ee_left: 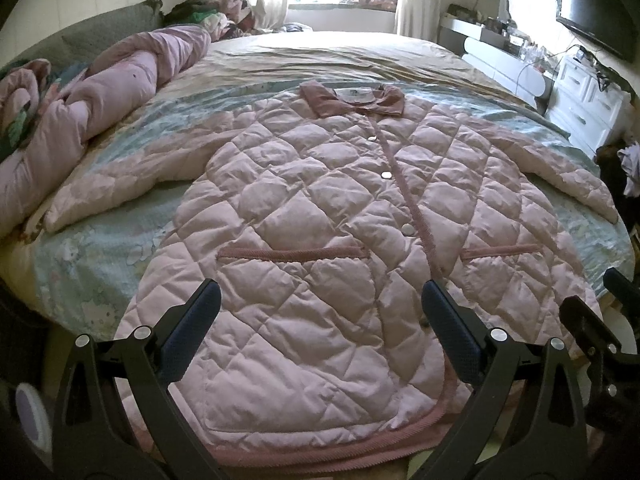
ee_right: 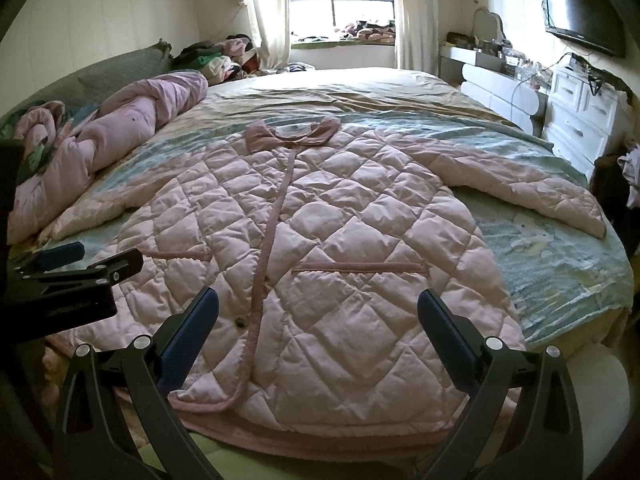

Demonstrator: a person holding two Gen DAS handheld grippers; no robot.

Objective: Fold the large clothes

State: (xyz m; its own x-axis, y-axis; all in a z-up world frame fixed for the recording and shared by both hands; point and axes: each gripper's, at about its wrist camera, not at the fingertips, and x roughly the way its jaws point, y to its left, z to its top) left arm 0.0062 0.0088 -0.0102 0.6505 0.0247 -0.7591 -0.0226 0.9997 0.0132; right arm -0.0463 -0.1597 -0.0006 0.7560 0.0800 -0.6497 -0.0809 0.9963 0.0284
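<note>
Lying flat and face up across a bed (ee_left: 400, 52), a pink quilted coat (ee_left: 320, 240) is spreading its sleeves toward nine and three o'clock, its darker pink collar (ee_left: 352, 100) pointing to twelve and its hem sitting at the near edge. A floral blue sheet (ee_left: 100, 272) is showing under it. The left gripper (ee_left: 320, 312) is hovering over the hem with jaws spread wide, gripping nothing; the right gripper (ee_right: 318, 312) is doing likewise beside it. At ten o'clock a rolled pink duvet (ee_left: 120, 92) is resting. At two o'clock a white dresser (ee_right: 580, 120) is standing beneath a wall television (ee_right: 580, 12).
</note>
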